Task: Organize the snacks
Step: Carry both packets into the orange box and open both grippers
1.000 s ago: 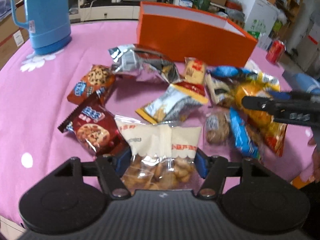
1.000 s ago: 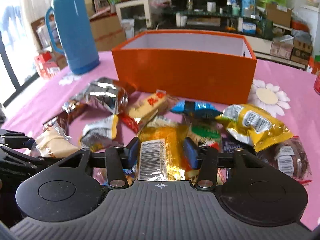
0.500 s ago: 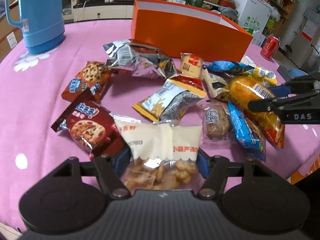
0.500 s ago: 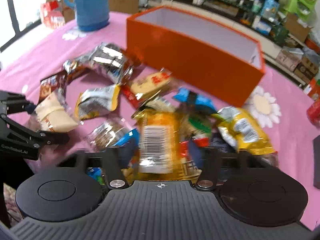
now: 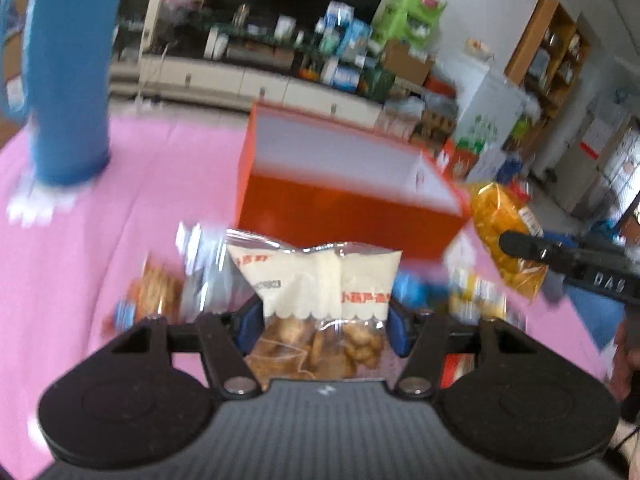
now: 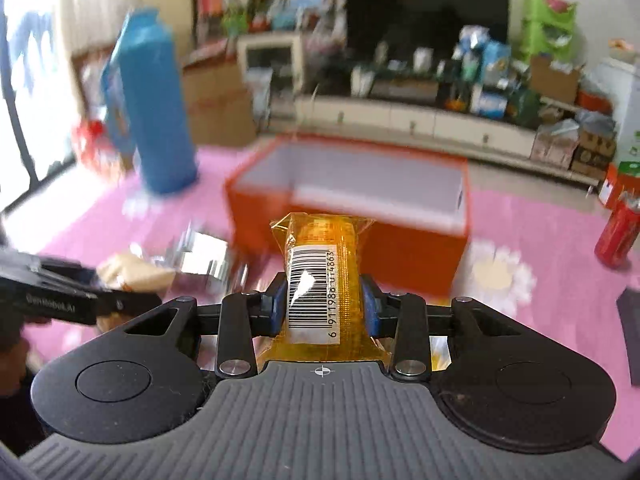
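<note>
A clear plastic snack bag with a cream-white printed upper half and brown biscuits showing through its lower half [image 5: 326, 284] is clamped between the blue pads of the left gripper [image 5: 324, 322], whose jaws have just been closing onto it; the bag is held above the pink tablecloth [image 5: 160, 184], its long axis running away from the camera and its crimped top edge aimed at the open orange cardboard box with a pale inside [image 5: 344, 184]. A translucent amber-yellow snack pack with a white barcode label [image 6: 322, 276] is pinched tightly between the blue pads of the right gripper [image 6: 324, 308], the sides being squeezed in; it is carried clear of the cloth, its long axis likewise directed forward, its sealed far end pointing at the same box. The barcode runs lengthwise along the pack. Other wrappers, blurred, are left on the cloth below. A tall blue plastic flask [image 6: 154, 108] is seen upright to the left of the box, and a red drink can [image 6: 618, 234] at the right.
</note>
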